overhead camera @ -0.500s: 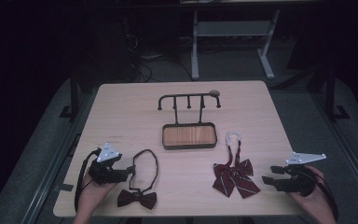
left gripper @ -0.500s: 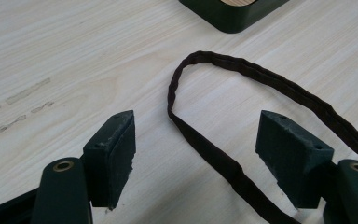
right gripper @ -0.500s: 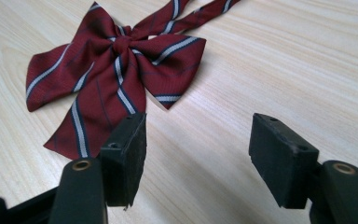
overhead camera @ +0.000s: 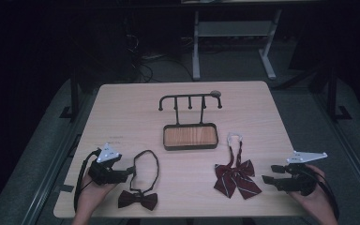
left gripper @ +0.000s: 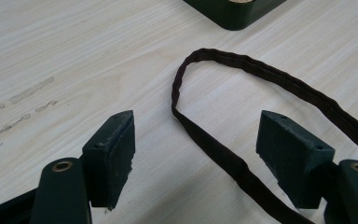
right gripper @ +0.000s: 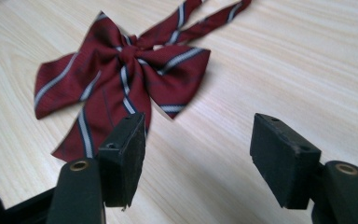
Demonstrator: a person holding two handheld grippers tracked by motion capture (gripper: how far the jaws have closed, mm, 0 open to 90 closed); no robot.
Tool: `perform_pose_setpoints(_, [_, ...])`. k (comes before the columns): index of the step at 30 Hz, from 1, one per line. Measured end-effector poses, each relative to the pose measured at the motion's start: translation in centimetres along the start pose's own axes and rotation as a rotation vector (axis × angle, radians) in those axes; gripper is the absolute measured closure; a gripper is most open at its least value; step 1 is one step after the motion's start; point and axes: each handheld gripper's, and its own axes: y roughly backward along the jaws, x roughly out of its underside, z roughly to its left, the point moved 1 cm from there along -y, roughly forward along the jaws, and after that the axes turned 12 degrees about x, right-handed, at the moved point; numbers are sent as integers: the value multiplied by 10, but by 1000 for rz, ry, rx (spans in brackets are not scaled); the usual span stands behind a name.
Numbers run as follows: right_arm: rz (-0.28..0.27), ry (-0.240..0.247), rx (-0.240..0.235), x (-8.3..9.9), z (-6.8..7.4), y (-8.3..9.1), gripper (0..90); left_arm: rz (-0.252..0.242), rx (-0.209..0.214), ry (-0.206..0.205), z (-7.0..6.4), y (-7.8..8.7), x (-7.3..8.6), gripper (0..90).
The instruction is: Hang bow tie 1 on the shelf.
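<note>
Both jaws stand wide apart and grip nothing, low over the table [overhead camera: 136, 108] in front of the hook stand [overhead camera: 190, 123]. At the right gripper [overhead camera: 271, 174] the striped bow [overhead camera: 235, 176] lies just ahead, toward the left. The left gripper [overhead camera: 128, 172] straddles the dark bow tie [overhead camera: 138, 199] strap [left gripper: 223, 154], which runs lengthwise between its jaws.

No readable text, labels, brands or numbers on anything in view.
</note>
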Motion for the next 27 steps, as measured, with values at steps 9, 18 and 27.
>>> perform_pose_setpoints(9, [30,47,0,-26,14,-3,354,-1,-4,-1,1,1,1,285])
perform_pose_setpoints(18, [89,70,-9,-55,20,-7,365,-7,-17,21,9,5,5,285])
perform_pose_setpoints(27, [130,79,-45,-84,19,-15,369,-5,-20,12,9,5,5,285])
